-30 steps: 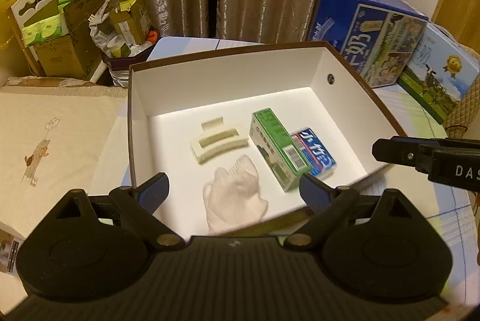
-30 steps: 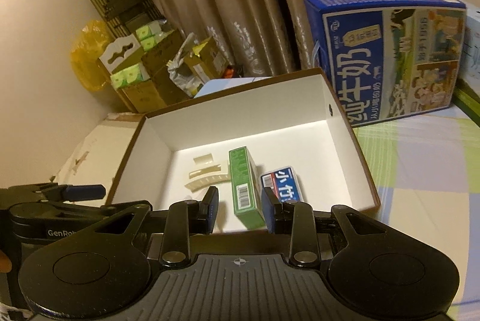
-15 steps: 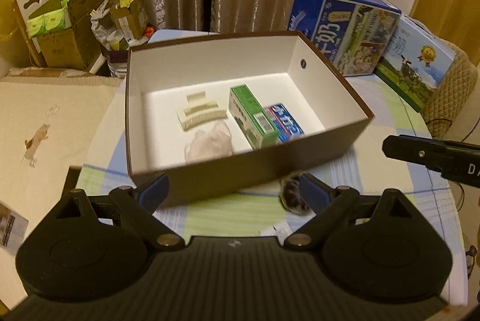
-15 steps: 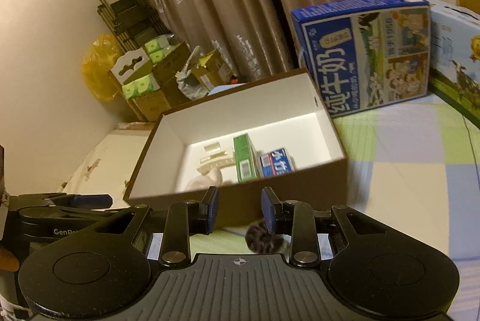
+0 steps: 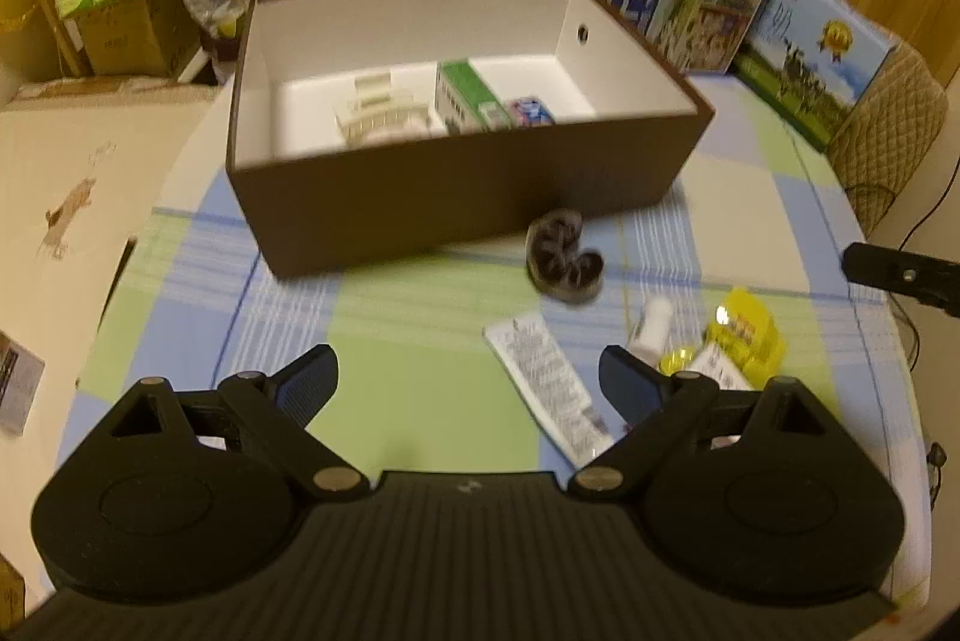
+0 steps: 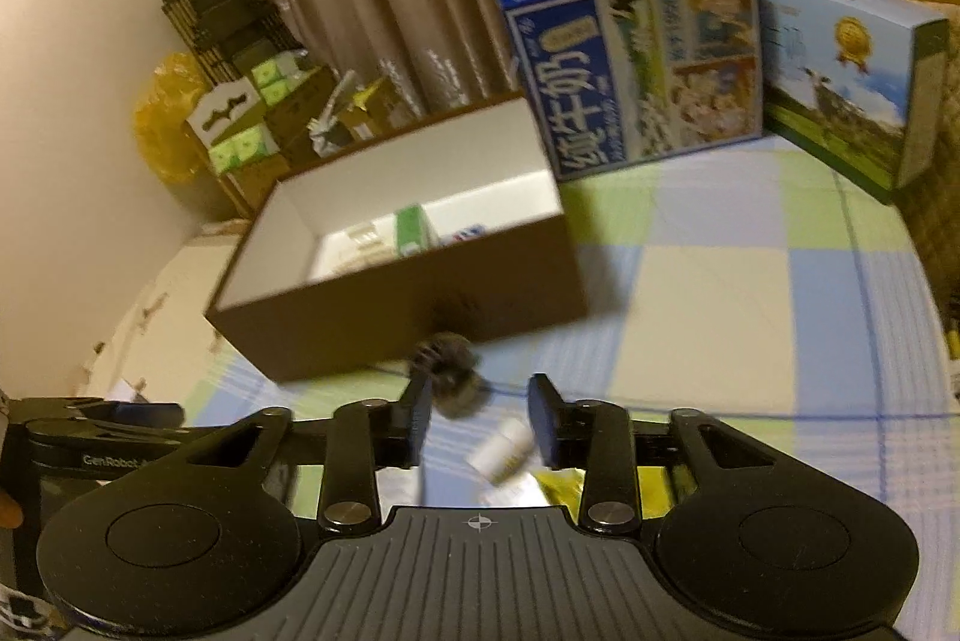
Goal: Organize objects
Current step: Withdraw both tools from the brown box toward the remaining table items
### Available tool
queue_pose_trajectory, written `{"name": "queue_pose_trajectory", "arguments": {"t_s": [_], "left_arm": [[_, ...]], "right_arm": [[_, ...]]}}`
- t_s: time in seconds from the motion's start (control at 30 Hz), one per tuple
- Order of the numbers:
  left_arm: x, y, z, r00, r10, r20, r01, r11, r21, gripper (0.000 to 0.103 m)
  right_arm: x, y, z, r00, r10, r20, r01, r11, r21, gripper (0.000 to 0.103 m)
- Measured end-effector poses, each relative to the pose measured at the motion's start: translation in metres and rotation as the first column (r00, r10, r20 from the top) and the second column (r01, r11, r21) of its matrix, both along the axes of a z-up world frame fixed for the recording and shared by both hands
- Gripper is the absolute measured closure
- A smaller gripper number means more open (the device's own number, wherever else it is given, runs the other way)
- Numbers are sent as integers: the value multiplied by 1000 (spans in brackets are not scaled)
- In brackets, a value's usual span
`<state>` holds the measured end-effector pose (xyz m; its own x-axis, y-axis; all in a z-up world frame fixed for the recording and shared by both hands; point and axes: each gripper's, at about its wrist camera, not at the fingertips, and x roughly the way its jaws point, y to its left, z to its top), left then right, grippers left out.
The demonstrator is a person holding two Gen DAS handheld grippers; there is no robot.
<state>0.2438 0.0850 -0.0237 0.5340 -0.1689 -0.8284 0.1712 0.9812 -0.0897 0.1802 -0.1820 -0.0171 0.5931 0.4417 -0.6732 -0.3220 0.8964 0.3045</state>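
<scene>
On the checked cloth (image 5: 420,341), a dark furry scrunchie (image 5: 564,257) lies curled.

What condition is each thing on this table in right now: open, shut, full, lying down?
Brown cardboard box with white inside: open-topped, partly filled.
Green carton: lying inside the box.
Cream hair claw clip: inside the box.
Dark fuzzy scrunchie: on the tablecloth, outside the box.
White printed tube: lying flat.
Small white bottle: on its side.
Left gripper: open, empty.
Right gripper: open, empty.
</scene>
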Motion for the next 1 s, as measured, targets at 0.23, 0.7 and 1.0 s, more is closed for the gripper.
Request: {"name": "queue_pose_trajectory", "arguments": {"t_s": [0.23,0.7,1.0], "left_arm": [[-18,-9,-21,999,0,-53,1,1000,11,11],[-29,-34,-55,993,-19,-120,21,1000,19,11],[-15,-50,-79,989,-32,-147,37,999,27,12]], "right_arm": [[-19,-16,-23,998,9,-58,-12,999,-50,57],[-30,-31,-57,988,12,-156,-24,997,-73,57],[-29,-47,-62,983,-40,-180,25,996,-85,57]]}}
